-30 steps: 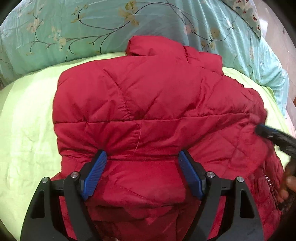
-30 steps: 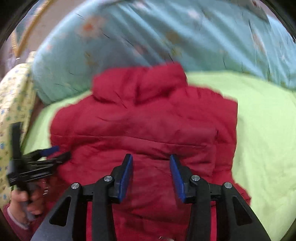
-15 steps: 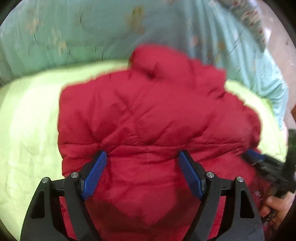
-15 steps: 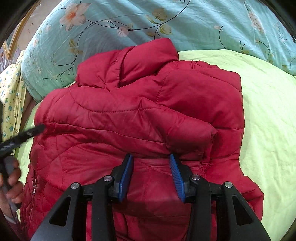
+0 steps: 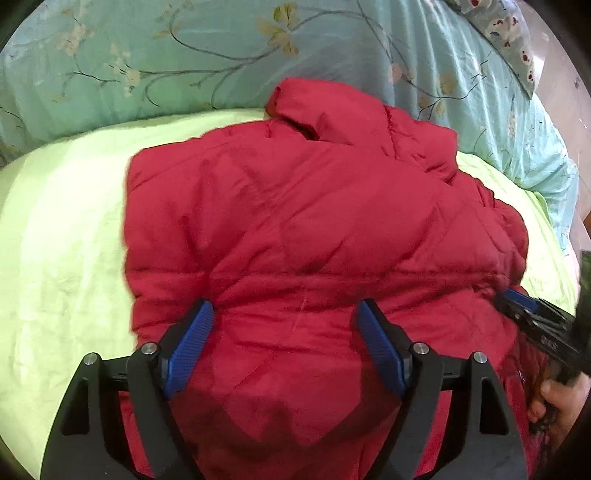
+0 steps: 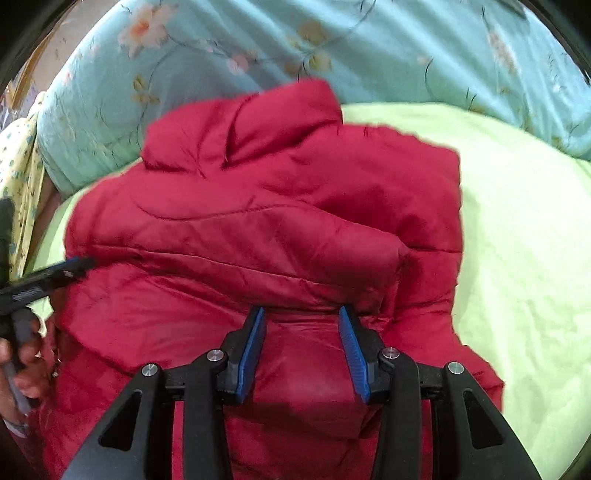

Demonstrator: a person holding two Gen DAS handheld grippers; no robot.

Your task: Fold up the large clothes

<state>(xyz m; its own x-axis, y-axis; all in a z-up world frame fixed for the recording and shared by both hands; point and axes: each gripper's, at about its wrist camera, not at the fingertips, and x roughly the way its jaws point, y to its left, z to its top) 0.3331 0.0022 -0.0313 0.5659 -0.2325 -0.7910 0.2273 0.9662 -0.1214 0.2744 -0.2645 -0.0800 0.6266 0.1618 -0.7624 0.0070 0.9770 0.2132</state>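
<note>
Red puffer jacket (image 5: 317, 236) lies on the lime-green sheet (image 5: 62, 236), collar toward twelve o'clock; left gripper (image 5: 284, 343) spread wide and right gripper (image 6: 301, 350) half apart each bracket a puffy lower fold, probably gripped. Lift both evenly, carrying it collarward. Floral teal quilt (image 6: 406, 51) beyond.

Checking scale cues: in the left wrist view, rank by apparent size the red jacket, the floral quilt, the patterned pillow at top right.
1. red jacket, though nearness inflates it
2. floral quilt
3. patterned pillow, only a corner visible
</note>
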